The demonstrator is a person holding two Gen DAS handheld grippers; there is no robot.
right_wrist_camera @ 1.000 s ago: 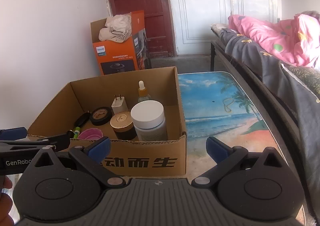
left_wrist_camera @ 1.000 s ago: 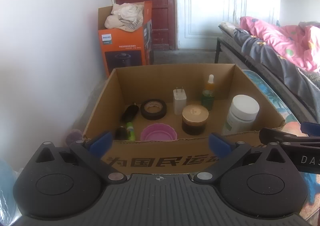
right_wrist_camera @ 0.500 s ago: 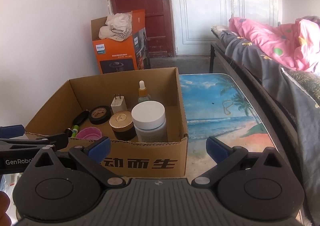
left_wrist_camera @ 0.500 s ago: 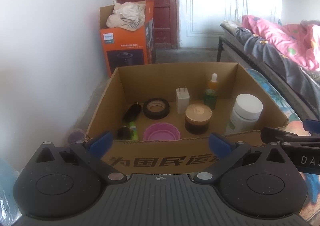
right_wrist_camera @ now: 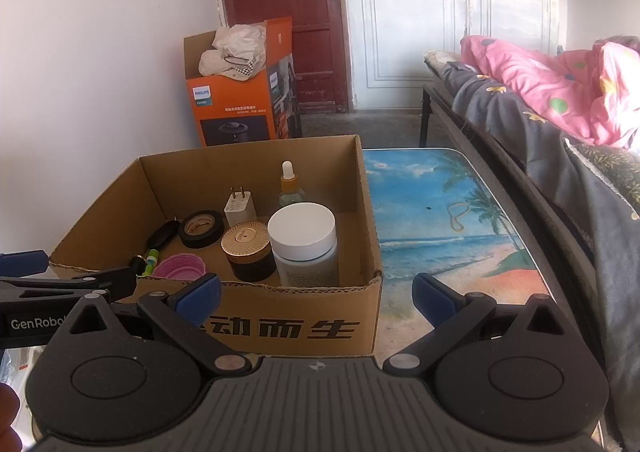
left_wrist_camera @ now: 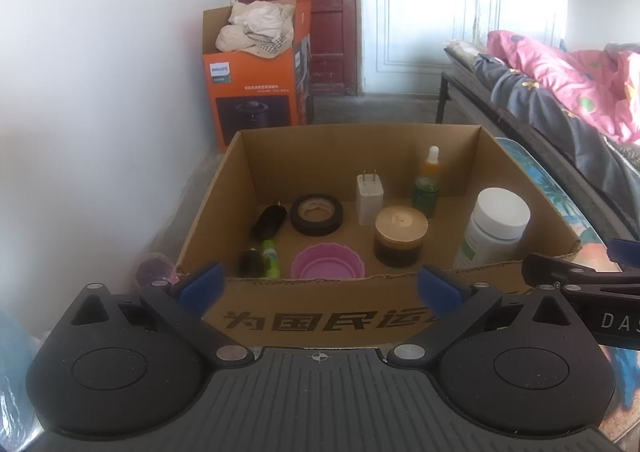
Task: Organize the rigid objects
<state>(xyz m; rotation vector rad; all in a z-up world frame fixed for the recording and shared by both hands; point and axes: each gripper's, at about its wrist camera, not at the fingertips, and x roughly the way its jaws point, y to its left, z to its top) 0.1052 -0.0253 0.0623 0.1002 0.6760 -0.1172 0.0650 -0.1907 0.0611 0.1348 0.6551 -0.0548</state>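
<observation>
Now I hold my left tool point(left_wrist_camera: 318, 288) level in front of the near wall of the cardboard box point(left_wrist_camera: 320, 326), its blue fingers spread wide with nothing between them. My right tool point(right_wrist_camera: 314, 298) hangs the same way further right, jaws wide and empty, straddling the box's near right corner. Each tool shows in the other's view only as a black bar cut by the frame edge. A bit of my hand point(right_wrist_camera: 8, 418) peeks in at the lower left of the right view.

Inside the box, from left to right: a black oblong thing point(left_wrist_camera: 268, 221) I cannot identify, a dark item and a green tube point(left_wrist_camera: 270, 258) half hidden by the near wall, a black tape roll point(left_wrist_camera: 317, 214) lying flat, a pink ruffled cup point(left_wrist_camera: 327, 262), a white plug adapter point(left_wrist_camera: 369, 197) standing with prongs up, a dark jar with a gold lid point(left_wrist_camera: 400, 236), a dropper bottle point(left_wrist_camera: 427, 181) near the back wall, and a white-capped bottle point(left_wrist_camera: 496, 230) close to the right wall. All stand apart from one another, though the big bottle hides part of the dropper in the right view.

Left of the box something purplish point(left_wrist_camera: 150, 272) is too blurred to name. To the right, the desk point(right_wrist_camera: 452, 219) with its beach print lies open up to the bed point(right_wrist_camera: 540, 123) edge.
</observation>
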